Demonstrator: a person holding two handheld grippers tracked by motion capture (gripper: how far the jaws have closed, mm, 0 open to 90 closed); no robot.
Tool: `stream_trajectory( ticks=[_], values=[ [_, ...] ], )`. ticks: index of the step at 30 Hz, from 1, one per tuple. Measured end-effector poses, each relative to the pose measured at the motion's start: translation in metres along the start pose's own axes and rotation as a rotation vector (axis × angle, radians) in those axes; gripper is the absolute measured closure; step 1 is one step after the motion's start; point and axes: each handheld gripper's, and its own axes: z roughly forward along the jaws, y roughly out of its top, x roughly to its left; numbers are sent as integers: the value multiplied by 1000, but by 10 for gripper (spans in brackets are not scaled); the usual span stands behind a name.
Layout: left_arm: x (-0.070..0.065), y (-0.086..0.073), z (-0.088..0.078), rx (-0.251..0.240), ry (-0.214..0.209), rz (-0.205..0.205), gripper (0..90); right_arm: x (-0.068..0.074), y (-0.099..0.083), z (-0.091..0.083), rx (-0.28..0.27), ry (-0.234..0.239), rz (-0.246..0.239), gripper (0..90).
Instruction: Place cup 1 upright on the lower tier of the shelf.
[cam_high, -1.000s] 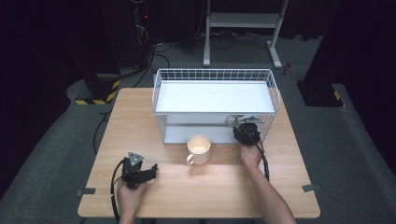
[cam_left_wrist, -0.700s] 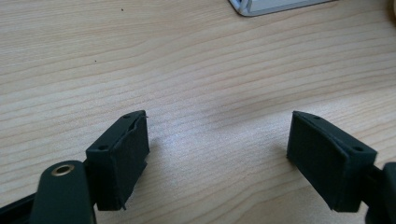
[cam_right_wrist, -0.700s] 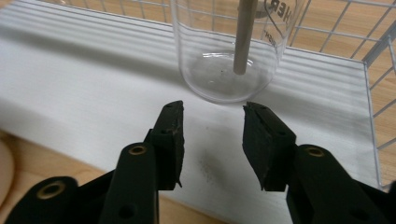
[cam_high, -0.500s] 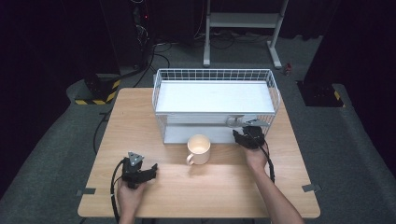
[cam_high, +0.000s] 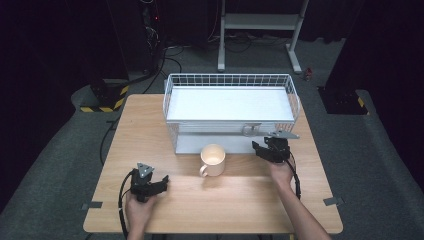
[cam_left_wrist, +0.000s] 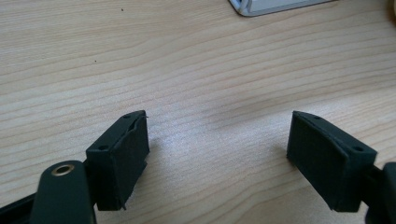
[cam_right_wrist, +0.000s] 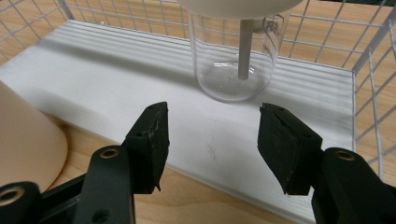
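A clear glass beaker (cam_right_wrist: 233, 60) stands upright on the white lower shelf (cam_right_wrist: 116, 84) of a wire rack (cam_high: 230, 80), under its upper tray. My right gripper (cam_right_wrist: 212, 140) is a short way in front of the beaker, and its jaws have just been opening with nothing between them. From above, that right gripper (cam_high: 260, 145) sits at the rack's front right corner. A cream mug (cam_high: 213, 160) stands on the table left of it, and the mug (cam_right_wrist: 23, 140) edges into the right gripper view. My left gripper (cam_high: 162, 181) rests open over bare wood (cam_left_wrist: 217, 149).
The wooden table (cam_high: 240, 205) has bare room along its front and left side. The rack takes up the far middle, with its wire wall (cam_right_wrist: 373, 70) close on the right of my right gripper. Dark floor and cables surround the table.
My right gripper has drawn back from the rack's front toward the person. The left gripper and the mug have not moved.
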Motion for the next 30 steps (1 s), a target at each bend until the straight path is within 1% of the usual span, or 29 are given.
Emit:
stream_trajectory(
  ticks=[3,5,6,8,11,15,17,20,22,26,30],
  values=[
    [0,0,0,1,0,-1,209,-2,-2,-4,-1,-6,-1,423],
    [0,0,0,0,0,0,209,-5,-3,-6,-14,3,13,417],
    [0,0,0,0,1,-3,209,-6,-4,-7,-16,7,8,415],
    [0,0,0,0,1,-2,210,-7,-5,-10,-14,11,20,412],
    [0,0,0,0,1,-3,210,-8,-6,-15,-31,20,19,402],
    [0,0,0,0,1,-3,210,-10,-8,-19,-32,29,29,394],
    [0,0,0,-1,1,-4,210,-12,-8,-21,-33,31,19,394],
    [0,0,0,0,1,-3,210,-12,-7,-26,-41,36,18,390],
    [0,0,0,0,1,-4,210,-12,-7,-30,-43,42,16,373],
    [0,0,0,0,1,-4,210,-12,-9,-34,-58,47,2,365],
    [-1,0,0,-1,2,-4,210,-14,-11,-38,-68,56,6,360]
  ],
)
